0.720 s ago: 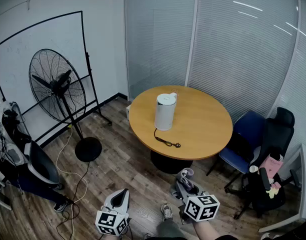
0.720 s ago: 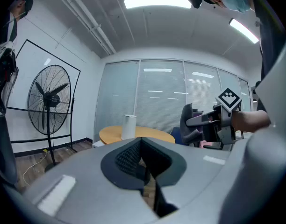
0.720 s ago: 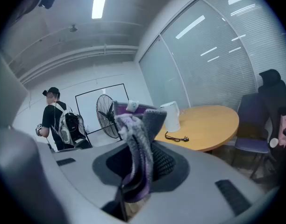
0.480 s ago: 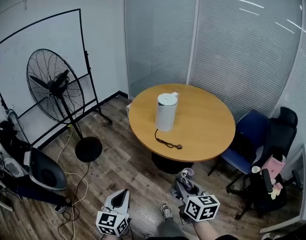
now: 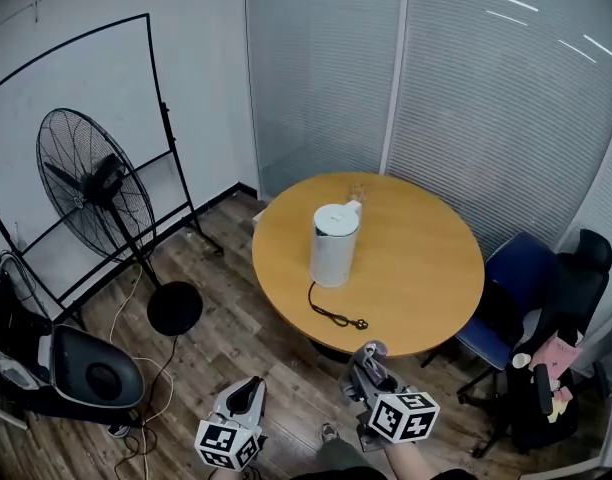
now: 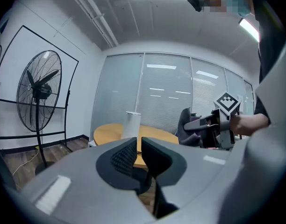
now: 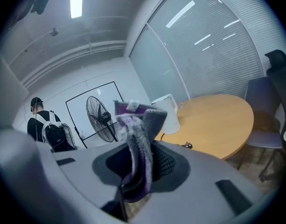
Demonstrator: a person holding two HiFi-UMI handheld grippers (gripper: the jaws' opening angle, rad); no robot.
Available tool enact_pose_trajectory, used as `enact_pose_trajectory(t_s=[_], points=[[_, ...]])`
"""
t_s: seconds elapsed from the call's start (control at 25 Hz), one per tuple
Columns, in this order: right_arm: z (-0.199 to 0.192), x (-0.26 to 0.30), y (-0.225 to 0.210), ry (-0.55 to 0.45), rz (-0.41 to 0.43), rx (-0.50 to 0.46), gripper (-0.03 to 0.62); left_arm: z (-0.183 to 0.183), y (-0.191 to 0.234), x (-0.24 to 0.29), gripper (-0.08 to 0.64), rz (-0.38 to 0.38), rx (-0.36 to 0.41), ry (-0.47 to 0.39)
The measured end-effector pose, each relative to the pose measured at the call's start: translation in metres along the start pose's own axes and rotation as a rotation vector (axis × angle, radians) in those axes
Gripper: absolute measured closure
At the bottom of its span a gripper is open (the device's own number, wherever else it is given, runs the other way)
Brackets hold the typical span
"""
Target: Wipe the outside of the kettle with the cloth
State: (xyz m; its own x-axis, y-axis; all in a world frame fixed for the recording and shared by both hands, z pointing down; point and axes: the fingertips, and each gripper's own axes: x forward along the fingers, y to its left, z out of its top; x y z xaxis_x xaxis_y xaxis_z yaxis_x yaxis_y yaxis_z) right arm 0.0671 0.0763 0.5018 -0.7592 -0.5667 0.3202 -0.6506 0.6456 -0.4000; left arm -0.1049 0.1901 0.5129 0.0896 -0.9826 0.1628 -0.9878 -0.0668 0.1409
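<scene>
A white electric kettle (image 5: 334,244) stands near the left part of the round wooden table (image 5: 426,278), its black cord and plug (image 5: 338,315) trailing toward the near edge. The kettle (image 6: 130,125) also shows far off in the left gripper view and, as the kettle (image 7: 167,112), behind the cloth in the right gripper view. My right gripper (image 5: 367,370) is shut on a grey and purple cloth (image 7: 138,141), held low, short of the table. My left gripper (image 5: 245,399) is shut with nothing in it, down at the left.
A large black standing fan (image 5: 96,193) and a whiteboard frame (image 5: 86,148) are at the left. A blue chair (image 5: 511,288) and a black chair (image 5: 576,288) stand right of the table. Cables (image 5: 136,368) run over the wooden floor. A person with a backpack (image 7: 49,129) shows in the right gripper view.
The view has shifted: the table and kettle now sit lower and nearer in the head view, the fan has slid left. Both grippers keep their grip and place in the frame.
</scene>
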Motion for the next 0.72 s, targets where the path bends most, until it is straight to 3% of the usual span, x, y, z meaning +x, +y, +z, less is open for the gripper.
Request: enact_pose_trajectory(t_s=[0.12,0.24,0.48,0.72], points=[[0.02,0.03,-0.019,0.006,0.003,0.009,0.495,0.01,0.009,0.04,0.538,0.002,0.002,0.001],[0.039,0.058,-0.039,0.014,0.006,0.018,0.495,0.018,0.019,0.077,0.43,0.012,-0.009,0.006],[0.071,0.101,-0.07,0.026,0.024,0.028,0.495,0.03,0.032,0.136,0.43,0.02,-0.013,0.014],[0.085,0.141,-0.082,0.029,0.011,0.051,0.495,0.037,0.05,0.186,0.397,-0.044,0.014,0.042]])
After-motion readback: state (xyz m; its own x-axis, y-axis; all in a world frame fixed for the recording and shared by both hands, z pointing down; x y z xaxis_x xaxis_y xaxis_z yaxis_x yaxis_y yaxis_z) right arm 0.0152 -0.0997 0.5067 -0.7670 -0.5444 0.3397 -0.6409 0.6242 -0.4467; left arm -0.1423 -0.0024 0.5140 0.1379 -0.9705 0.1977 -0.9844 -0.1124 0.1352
